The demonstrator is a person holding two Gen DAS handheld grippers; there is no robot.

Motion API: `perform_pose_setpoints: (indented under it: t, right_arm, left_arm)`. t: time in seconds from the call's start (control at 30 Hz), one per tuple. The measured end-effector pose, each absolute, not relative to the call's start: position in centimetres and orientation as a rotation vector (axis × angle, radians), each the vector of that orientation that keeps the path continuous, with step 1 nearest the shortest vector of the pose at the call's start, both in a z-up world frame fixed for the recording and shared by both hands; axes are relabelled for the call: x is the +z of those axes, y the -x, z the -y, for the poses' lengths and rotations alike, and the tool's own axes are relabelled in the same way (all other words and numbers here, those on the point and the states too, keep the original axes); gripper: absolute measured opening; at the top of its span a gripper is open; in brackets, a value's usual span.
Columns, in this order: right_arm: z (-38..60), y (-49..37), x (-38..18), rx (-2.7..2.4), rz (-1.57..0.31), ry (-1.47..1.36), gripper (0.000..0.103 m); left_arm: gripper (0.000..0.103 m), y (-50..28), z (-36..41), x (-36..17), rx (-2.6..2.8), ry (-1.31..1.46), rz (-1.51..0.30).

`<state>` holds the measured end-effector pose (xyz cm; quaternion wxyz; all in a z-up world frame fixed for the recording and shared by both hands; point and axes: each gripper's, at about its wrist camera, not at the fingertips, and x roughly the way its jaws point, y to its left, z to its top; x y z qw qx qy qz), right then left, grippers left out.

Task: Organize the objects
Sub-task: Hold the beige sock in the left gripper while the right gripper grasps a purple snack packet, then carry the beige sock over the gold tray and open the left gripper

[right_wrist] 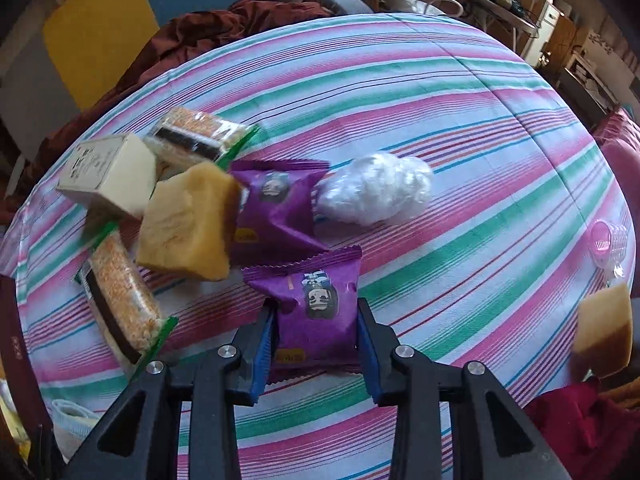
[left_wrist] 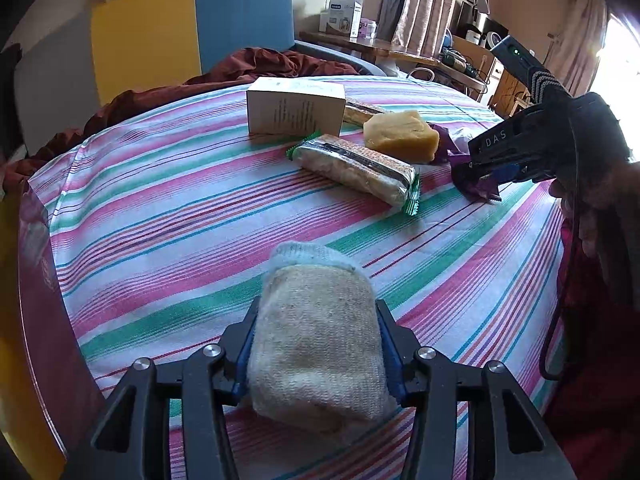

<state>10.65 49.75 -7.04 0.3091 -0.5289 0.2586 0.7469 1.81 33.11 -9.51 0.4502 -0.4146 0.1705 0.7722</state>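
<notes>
Left gripper (left_wrist: 316,344) fingers clamped on rolled sock (left_wrist: 316,340); right gripper (right_wrist: 316,336) fingers clamped on purple snack packet (right_wrist: 312,312) above striped surface (right_wrist: 460,128).

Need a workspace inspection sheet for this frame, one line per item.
Surface: striped tablecloth over the table.
Job's things: rolled sock; two purple snack packets; two wrapped cereal bars; white box; yellow block.
Clutter: crumpled clear plastic; pink cup at the table edge; second yellow block.
Grippers: left hand-held gripper shut on the sock; right hand-held gripper closed around the nearer purple packet.
Cables: tangle on the far desk.
Surroundings: maroon cloth, blue and yellow chair, curtains.
</notes>
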Motion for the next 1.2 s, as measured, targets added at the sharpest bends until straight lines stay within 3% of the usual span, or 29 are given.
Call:
perform_pose_setpoints:
  t: [1.2]
  right_arm:
    - [-50.4, -12.6, -7.0, 2.057, -0.64, 1.482, 0.037]
  left_arm:
    - [0.05, -2.8, -24.7, -2.5, 2.082, 0.979, -0.258]
